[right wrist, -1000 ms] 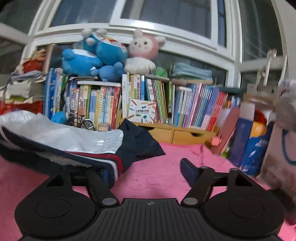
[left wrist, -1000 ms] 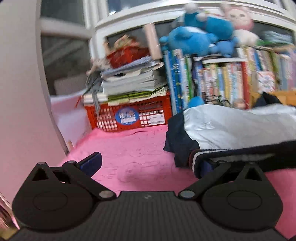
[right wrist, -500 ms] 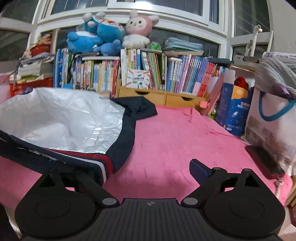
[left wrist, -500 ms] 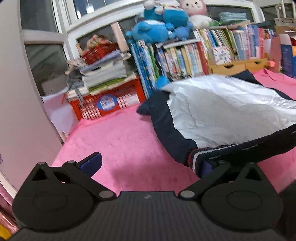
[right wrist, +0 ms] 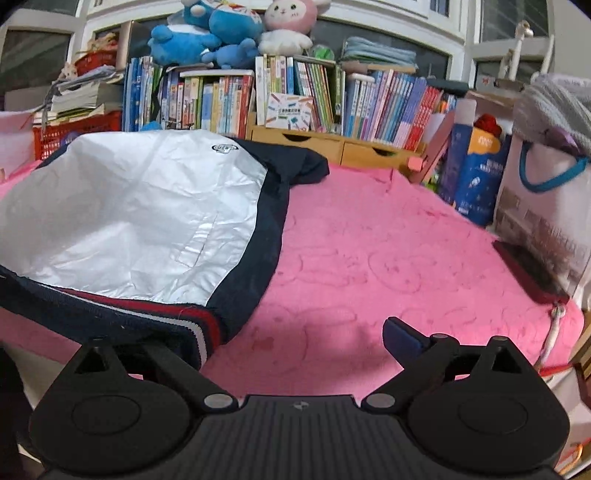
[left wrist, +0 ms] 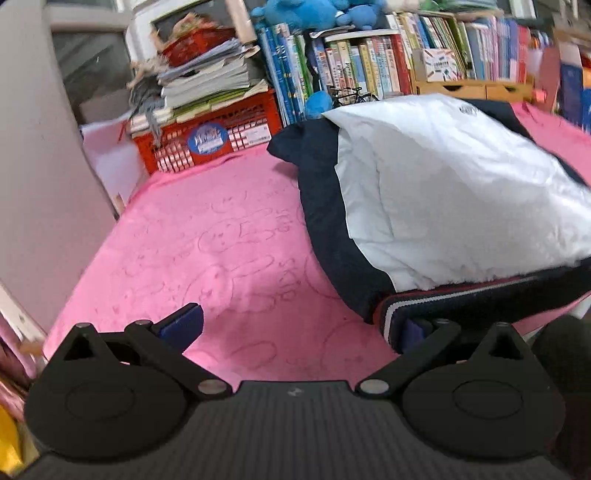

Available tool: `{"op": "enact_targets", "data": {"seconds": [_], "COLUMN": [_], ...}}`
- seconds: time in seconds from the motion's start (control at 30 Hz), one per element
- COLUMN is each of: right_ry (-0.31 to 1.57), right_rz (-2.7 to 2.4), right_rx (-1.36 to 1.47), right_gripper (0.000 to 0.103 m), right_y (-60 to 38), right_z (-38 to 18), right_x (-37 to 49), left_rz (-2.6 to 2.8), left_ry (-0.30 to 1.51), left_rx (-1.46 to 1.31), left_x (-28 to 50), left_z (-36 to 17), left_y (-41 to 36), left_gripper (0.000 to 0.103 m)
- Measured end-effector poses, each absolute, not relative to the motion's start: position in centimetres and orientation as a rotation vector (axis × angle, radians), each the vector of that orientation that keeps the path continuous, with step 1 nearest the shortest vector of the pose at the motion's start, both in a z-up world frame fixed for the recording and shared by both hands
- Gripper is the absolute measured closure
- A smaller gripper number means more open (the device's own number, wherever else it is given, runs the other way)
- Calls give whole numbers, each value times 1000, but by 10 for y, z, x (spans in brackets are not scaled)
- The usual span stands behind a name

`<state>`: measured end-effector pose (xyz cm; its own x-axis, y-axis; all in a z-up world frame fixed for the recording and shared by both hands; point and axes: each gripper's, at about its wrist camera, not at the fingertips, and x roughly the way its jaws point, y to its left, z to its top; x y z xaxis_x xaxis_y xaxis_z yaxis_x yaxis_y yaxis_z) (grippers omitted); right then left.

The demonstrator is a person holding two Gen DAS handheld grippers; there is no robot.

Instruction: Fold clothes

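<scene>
Pink blanket bare beside jacket, striped hem nearest

That navy jacket with the crinkly, shiny silver lining has a ribbed knit hem. It's lying on a fuzzy pink embossed blanket, pretty matt. The red lattice crate looks like plastic.

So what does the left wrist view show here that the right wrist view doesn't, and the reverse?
Only the left wrist view: the left gripper, wide open with the jacket hem draped over its right finger, the pale wall at the left, and the red crate's blue sticker.

Only the right wrist view: the right gripper, also wide open, the white bag with a teal handle, and the pink plush rabbit.

Both: the white and navy jacket, the pink blanket, the bookshelf.
</scene>
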<state>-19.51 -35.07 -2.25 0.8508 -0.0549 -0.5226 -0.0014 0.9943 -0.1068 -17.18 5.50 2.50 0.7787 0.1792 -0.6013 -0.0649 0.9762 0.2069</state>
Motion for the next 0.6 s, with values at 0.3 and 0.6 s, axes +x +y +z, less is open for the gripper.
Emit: {"op": "enact_targets", "data": {"seconds": [0.3, 0.6], "right_ry": [633, 623], "right_rz": [-24, 116], "right_rx": [-73, -107], "right_gripper": [3, 4], "right_y": [-360, -360], "right_z": [-35, -24], "right_x": [-207, -229], "left_rz": [115, 104], "left_ry": [762, 797], "left_rx": [143, 248], "left_x": [-179, -187], "left_z": [3, -6], "left_y": [53, 37], "left_gripper": [0, 0]}}
